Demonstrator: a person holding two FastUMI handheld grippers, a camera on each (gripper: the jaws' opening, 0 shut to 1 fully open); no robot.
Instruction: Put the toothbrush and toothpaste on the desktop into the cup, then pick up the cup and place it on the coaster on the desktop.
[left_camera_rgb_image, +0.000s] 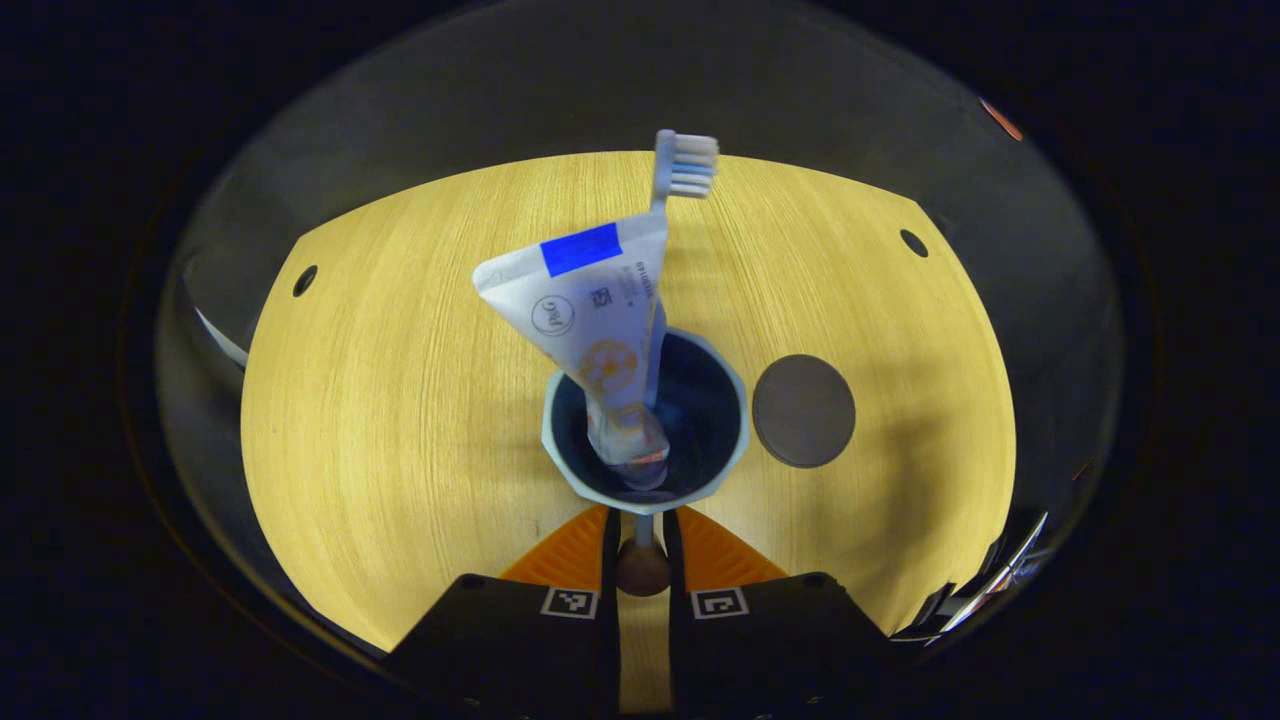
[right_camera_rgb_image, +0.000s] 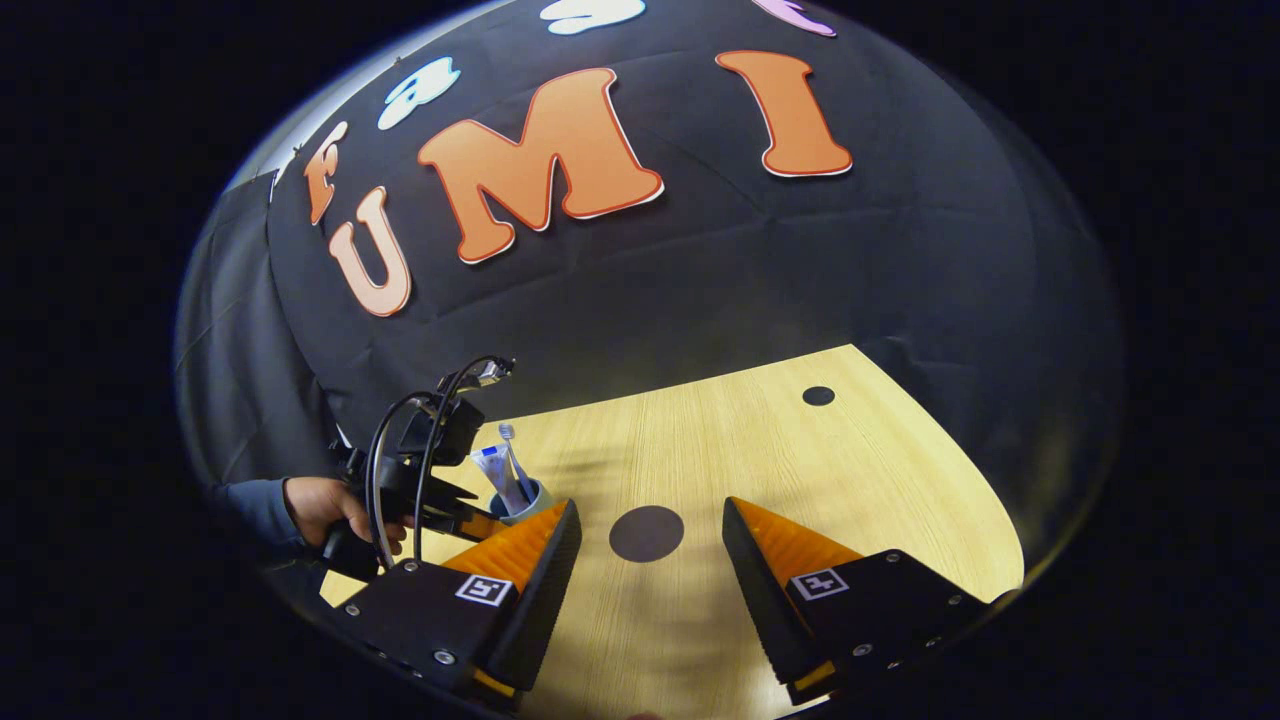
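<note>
The left hand-held gripper (left_camera_rgb_image: 641, 525), fingers apparently clamped on the cup's (left_camera_rgb_image: 645, 420) near rim, faces the coaster (left_camera_rgb_image: 803, 411) just to its right; the right hand-held gripper (right_camera_rgb_image: 650, 545) hangs apart.

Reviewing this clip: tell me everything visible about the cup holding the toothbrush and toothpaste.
The pale blue-grey cup with a dark blue inside has a faceted, flared rim and looks like ceramic or hard plastic. It stands upright on the light wooden desktop, just left of the round dark coaster, not on it. A white toothpaste tube with a blue patch stands in it cap-down, and a pale toothbrush rises bristles-up behind the tube. The left gripper meets the cup's near rim; its fingers are nearly closed there.
</note>
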